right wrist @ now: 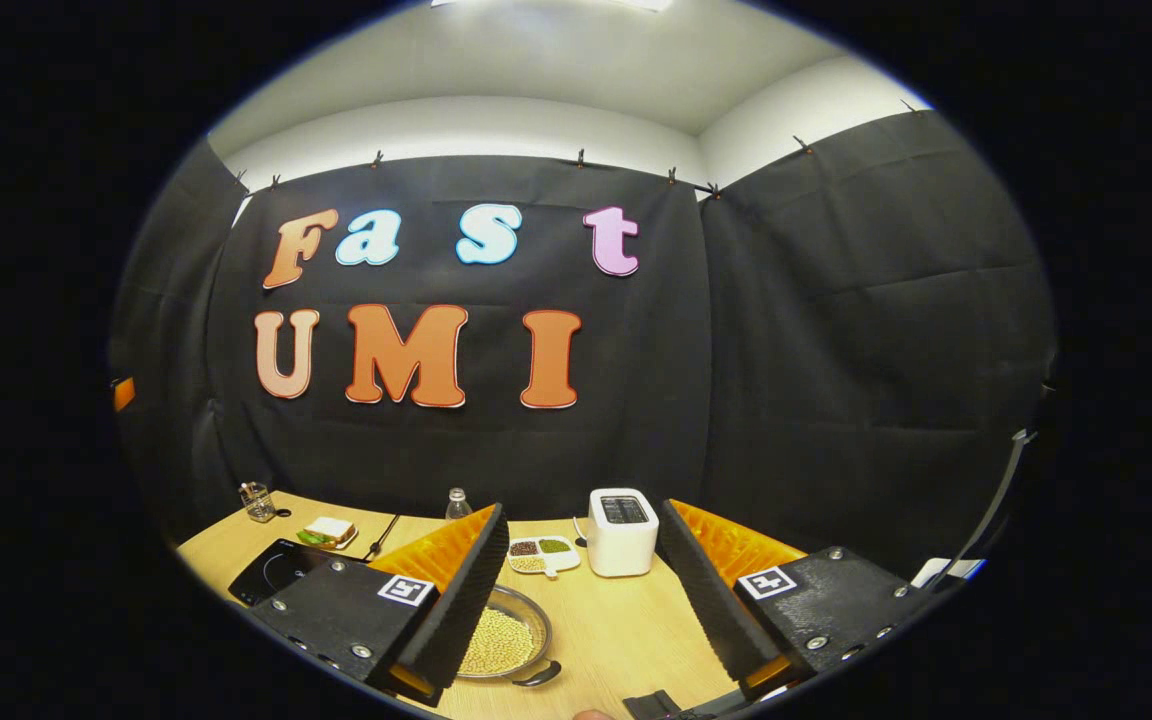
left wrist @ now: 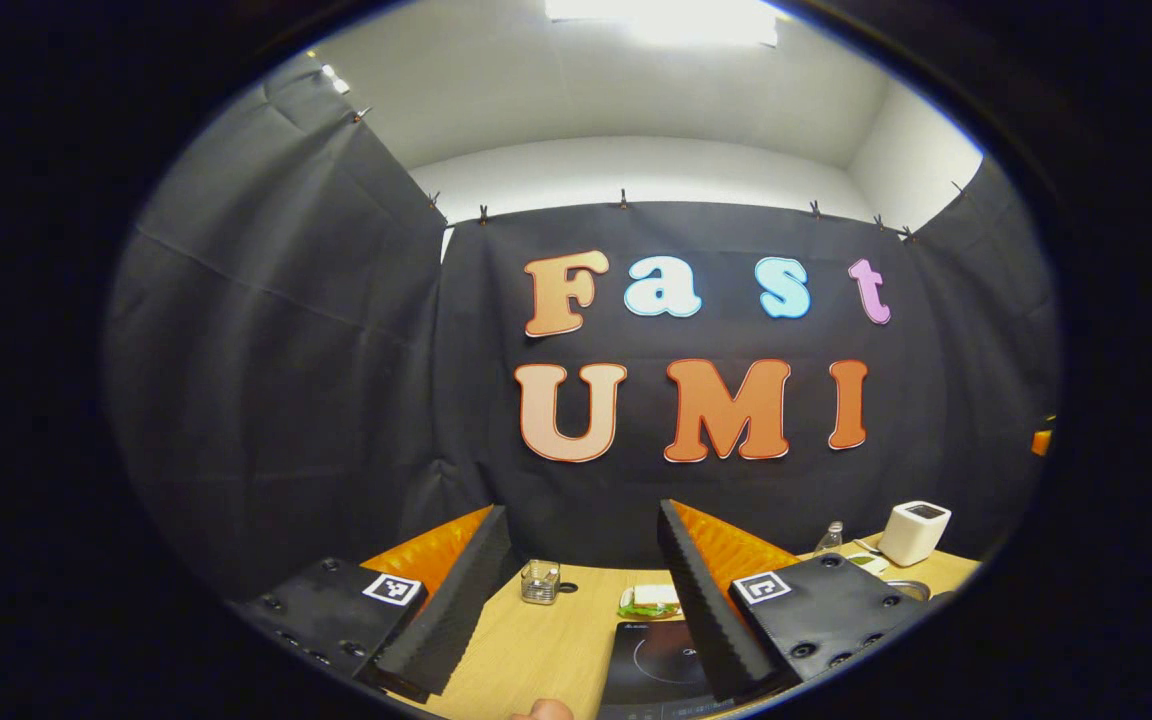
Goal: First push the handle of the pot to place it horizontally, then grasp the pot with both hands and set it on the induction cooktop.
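Two grippers hang above the table, both raised and aimed at the booth wall – a waiting pose, I judge, with nothing touched yet.

Left gripper view: the left gripper [left wrist: 576, 610] has its fingers spread wide, nothing between them. Below the gap lies the black cooktop [left wrist: 658, 655] at the table's [left wrist: 536, 660] near edge, bare and ready to take the pot. Behind it sit a sandwich plate [left wrist: 649, 600] and a small glass [left wrist: 540, 582] toward the far edge; a white toaster [left wrist: 914, 532] stands at the far right. A fingertip pokes in at the bottom.

Right gripper view: the right gripper [right wrist: 576, 600] is likewise spread and empty. The pot [right wrist: 501, 640] – shallow, filled with pale beans – rests near the front edge just beside the left finger, its dark handle [right wrist: 539, 675] curving toward the viewer, so the push is not yet done. A divided dish [right wrist: 539, 553] and a bottle [right wrist: 455, 503] stand behind.

No brand is legible on any item; each gripper carries square coded markers only.
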A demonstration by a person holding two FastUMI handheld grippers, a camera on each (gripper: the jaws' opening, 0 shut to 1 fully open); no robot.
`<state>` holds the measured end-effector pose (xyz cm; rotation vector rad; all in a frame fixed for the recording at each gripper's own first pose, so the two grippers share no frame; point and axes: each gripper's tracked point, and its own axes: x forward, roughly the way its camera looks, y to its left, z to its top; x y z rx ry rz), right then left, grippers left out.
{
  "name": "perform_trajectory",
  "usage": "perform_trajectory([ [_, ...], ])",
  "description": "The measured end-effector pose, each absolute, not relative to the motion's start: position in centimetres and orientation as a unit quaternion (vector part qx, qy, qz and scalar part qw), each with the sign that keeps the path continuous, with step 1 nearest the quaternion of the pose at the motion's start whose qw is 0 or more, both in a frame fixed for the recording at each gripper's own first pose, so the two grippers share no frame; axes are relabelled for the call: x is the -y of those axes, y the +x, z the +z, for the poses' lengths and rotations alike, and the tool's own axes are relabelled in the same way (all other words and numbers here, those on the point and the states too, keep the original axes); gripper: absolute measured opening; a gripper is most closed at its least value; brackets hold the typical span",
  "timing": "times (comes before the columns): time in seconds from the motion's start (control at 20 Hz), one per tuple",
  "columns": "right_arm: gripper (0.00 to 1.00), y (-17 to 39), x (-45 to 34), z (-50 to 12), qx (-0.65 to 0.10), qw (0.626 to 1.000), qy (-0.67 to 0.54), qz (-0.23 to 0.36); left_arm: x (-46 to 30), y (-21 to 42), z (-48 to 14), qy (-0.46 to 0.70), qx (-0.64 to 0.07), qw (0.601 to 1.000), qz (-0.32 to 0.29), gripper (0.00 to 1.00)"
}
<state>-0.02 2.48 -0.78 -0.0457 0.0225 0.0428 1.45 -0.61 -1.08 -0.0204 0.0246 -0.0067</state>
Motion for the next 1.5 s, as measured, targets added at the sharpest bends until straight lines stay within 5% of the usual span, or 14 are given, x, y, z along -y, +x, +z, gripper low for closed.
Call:
perform_trajectory([
  [0.45, 0.92, 0.4, -3.9, -1.0, -0.022, 0.999, -0.005, 0.042, 0.2, 1.7, -0.9, -0.003, -0.014, 1.0, 0.001, 0.98],
  [0.75, 0.63, -0.6, -6.1, -2.4, -0.033, 0.996, -0.012, 0.085, 0.2, 1.0, -0.2, 0.001, -0.006, 1.0, 0.001, 0.98],
  [0.9, 0.3, -0.9, -6.8, -4.4, -0.054, 0.994, -0.024, 0.092, 0.5, 0.7, -0.2, 0.0, -0.008, 1.0, -0.005, 0.98],
  [1.1, 0.07, -1.5, -7.2, -8.3, -0.096, 0.99, -0.027, 0.097, 0.3, 0.7, 0.4, 0.002, 0.001, 1.0, -0.001, 0.98],
  [1.5, 0.0, -2.2, -7.5, -16.8, -0.181, 0.977, -0.04, 0.104, 0.6, 0.2, 0.8, 0.004, 0.003, 1.0, -0.004, 0.98],
])
